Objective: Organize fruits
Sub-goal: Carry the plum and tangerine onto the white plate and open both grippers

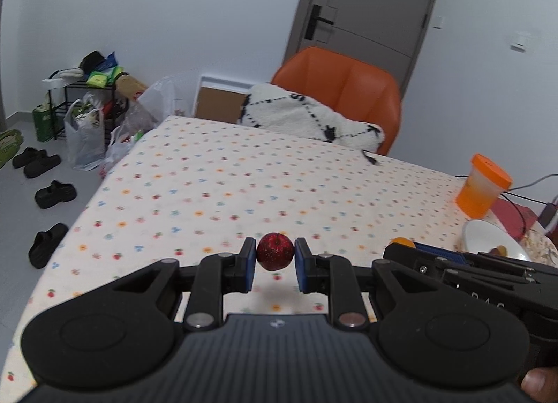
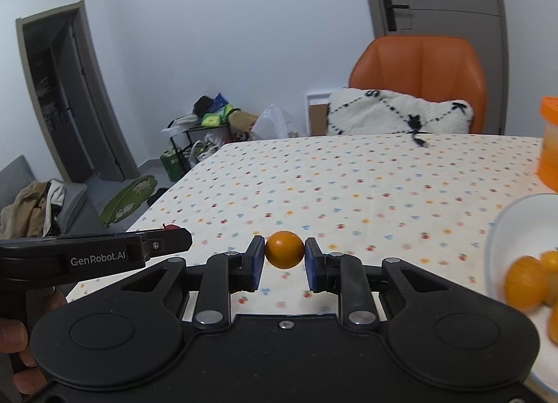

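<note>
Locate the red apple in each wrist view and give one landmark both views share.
Left wrist view: the red apple sits at lower centre, clamped between the left gripper fingers.
Right wrist view: only a red sliver of the apple shows at lower left, peeking above the left gripper's black body.
Shared landmark: the orange chair behind the table, with a white cushion on it.

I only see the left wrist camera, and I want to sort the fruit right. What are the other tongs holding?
Observer: The right tongs grip a small orange.
Child: What's inside the white bowl?
Observer: The white bowl has several oranges in it.
Child: What's further left in the room?
Observer: A dark doorway, with a grey sofa below it that has clothes piled on it.
</note>
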